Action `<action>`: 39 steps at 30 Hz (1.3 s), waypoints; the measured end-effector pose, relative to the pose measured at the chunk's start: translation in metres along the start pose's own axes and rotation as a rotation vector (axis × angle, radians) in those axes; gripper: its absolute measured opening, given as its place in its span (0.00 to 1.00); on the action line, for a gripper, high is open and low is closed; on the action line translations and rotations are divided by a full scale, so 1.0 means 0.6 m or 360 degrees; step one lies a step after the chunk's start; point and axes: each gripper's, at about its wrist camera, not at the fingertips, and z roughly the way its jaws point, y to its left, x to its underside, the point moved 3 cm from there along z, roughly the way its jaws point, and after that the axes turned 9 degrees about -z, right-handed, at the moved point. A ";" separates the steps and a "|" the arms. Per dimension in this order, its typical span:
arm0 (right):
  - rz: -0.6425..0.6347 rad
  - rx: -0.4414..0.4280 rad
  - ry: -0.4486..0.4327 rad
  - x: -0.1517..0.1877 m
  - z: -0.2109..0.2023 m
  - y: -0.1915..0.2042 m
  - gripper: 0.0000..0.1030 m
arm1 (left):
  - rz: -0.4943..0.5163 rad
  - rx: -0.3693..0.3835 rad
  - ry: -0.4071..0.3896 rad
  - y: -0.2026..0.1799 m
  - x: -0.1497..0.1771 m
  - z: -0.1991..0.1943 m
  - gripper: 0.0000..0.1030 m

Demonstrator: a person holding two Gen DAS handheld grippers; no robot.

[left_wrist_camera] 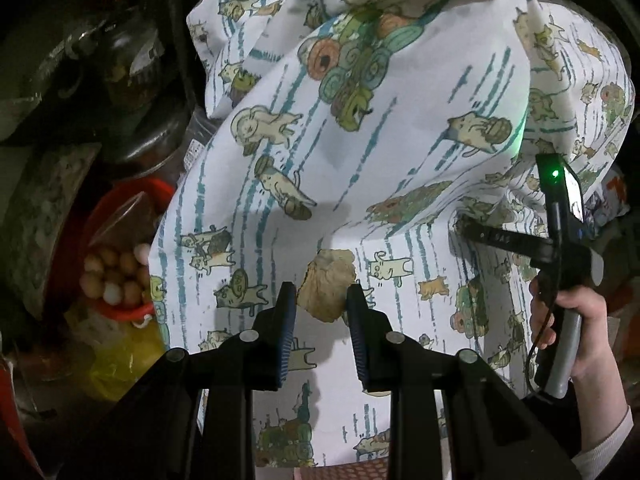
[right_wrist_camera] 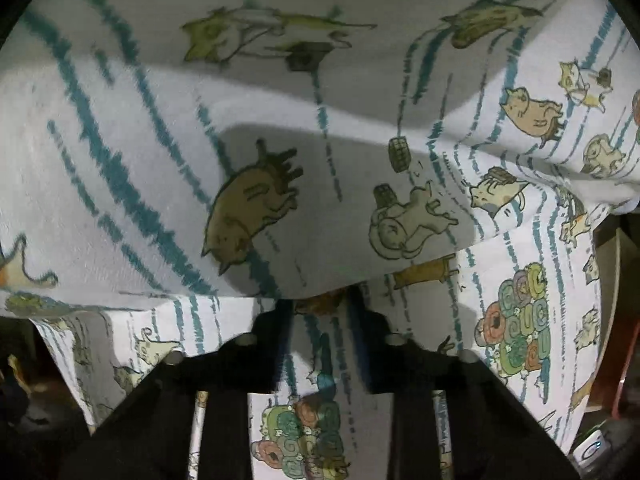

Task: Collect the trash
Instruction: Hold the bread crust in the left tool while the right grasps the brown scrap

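Left gripper (left_wrist_camera: 322, 306) fingers pinch crumpled tan paper wad (left_wrist_camera: 327, 284); shallow tip hold risks slip onto cat-print white cloth (left_wrist_camera: 400, 128) ahead. Right gripper (right_wrist_camera: 320, 312) fingertips under cloth fold, state unclear.

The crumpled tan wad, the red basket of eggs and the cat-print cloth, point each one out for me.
crumpled tan wad (left_wrist_camera: 326, 290), left wrist view, on its wrinkled middle between the left gripper's fingers.
red basket of eggs (left_wrist_camera: 132, 314), left wrist view, on its lower red rim.
cat-print cloth (left_wrist_camera: 420, 80), left wrist view, on a bare white fold.
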 end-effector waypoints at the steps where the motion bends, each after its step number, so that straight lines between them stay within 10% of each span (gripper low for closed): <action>1: -0.0015 0.0016 -0.0003 0.001 -0.001 0.004 0.25 | -0.0002 0.0004 0.0003 -0.001 0.000 0.000 0.24; 11: -0.0084 -0.0073 -0.0035 0.042 -0.053 0.026 0.12 | -0.0025 -0.0003 0.0002 0.000 0.005 -0.003 0.24; 17: -0.0114 -0.0239 0.0225 0.073 -0.036 0.023 0.12 | -0.0003 -0.0006 -0.0026 -0.006 0.005 -0.013 0.24; 22: -0.0088 -0.0091 0.0102 0.055 -0.034 0.016 0.63 | -0.0036 -0.0007 -0.0018 0.000 0.004 -0.010 0.24; 28: -0.0068 -0.0118 0.0138 0.024 -0.008 0.021 0.63 | -0.0036 -0.0020 -0.0011 0.002 0.002 -0.004 0.24; 32: -0.0146 -0.0012 0.0183 0.016 0.009 0.036 0.32 | -0.0028 -0.0023 -0.0010 -0.001 0.002 -0.003 0.24; 39: -0.0234 -0.0024 0.0129 0.029 -0.030 0.062 0.29 | -0.0025 -0.0009 -0.0044 -0.008 0.001 -0.017 0.24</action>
